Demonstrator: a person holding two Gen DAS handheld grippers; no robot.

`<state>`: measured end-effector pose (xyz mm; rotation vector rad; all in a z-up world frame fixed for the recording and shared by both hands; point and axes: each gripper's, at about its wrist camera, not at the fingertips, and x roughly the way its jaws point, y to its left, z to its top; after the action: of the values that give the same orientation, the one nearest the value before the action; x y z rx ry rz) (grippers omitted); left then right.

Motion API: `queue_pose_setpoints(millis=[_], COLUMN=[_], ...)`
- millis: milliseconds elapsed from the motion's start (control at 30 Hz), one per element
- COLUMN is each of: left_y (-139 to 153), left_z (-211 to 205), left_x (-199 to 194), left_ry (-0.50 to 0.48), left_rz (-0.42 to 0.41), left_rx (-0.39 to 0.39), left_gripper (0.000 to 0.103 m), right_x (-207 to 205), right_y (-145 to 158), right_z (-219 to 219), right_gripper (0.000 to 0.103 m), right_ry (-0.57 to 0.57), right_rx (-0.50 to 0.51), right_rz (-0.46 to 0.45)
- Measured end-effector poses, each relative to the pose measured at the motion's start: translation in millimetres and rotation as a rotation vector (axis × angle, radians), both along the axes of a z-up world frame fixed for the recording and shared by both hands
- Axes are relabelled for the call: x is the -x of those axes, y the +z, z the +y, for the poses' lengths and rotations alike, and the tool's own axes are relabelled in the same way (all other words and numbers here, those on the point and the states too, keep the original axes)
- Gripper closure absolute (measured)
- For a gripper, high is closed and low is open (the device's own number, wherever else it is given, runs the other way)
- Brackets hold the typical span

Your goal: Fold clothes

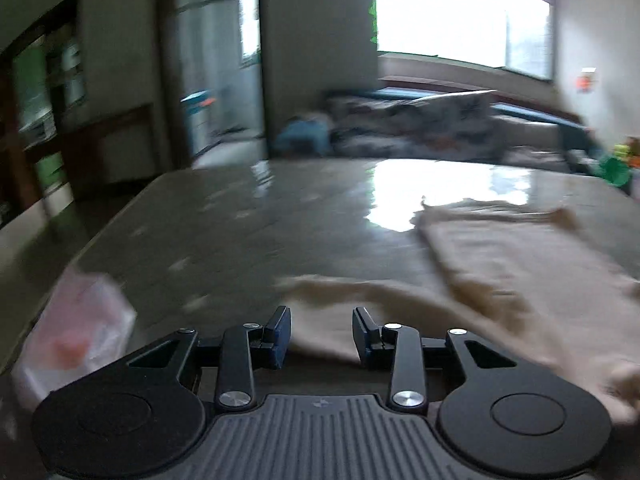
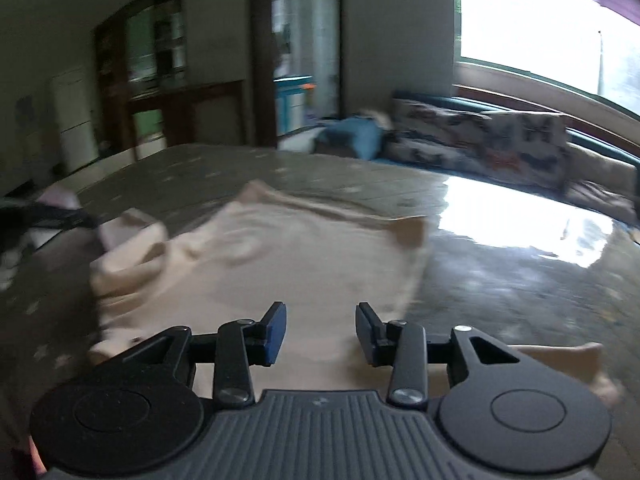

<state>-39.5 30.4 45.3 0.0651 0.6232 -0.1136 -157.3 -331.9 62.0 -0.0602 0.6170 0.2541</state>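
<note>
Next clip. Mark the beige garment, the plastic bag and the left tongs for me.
beige garment [image 2: 288, 248]: right wrist view, flat middle of the cloth.
plastic bag [image 1: 80, 332]: left wrist view, crumpled middle of the bag.
left tongs [image 1: 322, 336]: left wrist view, midway between the open fingertips.

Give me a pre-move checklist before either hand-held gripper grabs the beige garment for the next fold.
1. Left hand-held gripper open and holding nothing: ok.
2. Right hand-held gripper open and holding nothing: ok.
3. Beige garment on the table, in front of both grippers: ok.
4. Garment flat: not ok; the left side is bunched and edges are rumpled.
5. Plastic bag away from the garment: ok; it lies apart at the table's left edge.
6. Exact hem or corner to grip: cannot tell; both views are motion-blurred.
</note>
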Motion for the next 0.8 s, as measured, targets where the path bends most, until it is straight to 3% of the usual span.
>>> queue_pose_setpoints(millis=[233, 367, 400, 433, 467, 567, 800], left_y=[-16, -22, -24, -25, -26, -21, 15], left_z=[-3, 9, 10, 8, 6, 6, 35], left_x=[-23, -27, -26, -27, -28, -25, 1], left_ry=[-0.013, 0.02, 0.019, 0.012, 0.003, 0.01, 0.165], left_rz=[0.06, 0.07, 0.066, 0.063, 0.059, 0.033, -0.134], left_rx=[-0.019, 0.048, 0.053, 0.054, 0.055, 0.051, -0.031], left_gripper=[0.065, 0.066, 0.068, 0.08, 0.084, 0.095, 0.096], right_x=[4, 5, 4, 3, 2, -1, 3], right_y=[-15, -22, -23, -25, -27, -33, -40], right_z=[25, 28, 29, 30, 31, 36, 44], right_gripper=[0.064, 0.064, 0.063, 0.063, 0.063, 0.063, 0.063], right_ry=[0.05, 0.057, 0.058, 0.06, 0.062, 0.071, 0.096], right_rx=[0.026, 0.028, 0.027, 0.025, 0.024, 0.025, 0.048], right_rz=[0.057, 0.068, 0.071, 0.076, 0.08, 0.091, 0.101])
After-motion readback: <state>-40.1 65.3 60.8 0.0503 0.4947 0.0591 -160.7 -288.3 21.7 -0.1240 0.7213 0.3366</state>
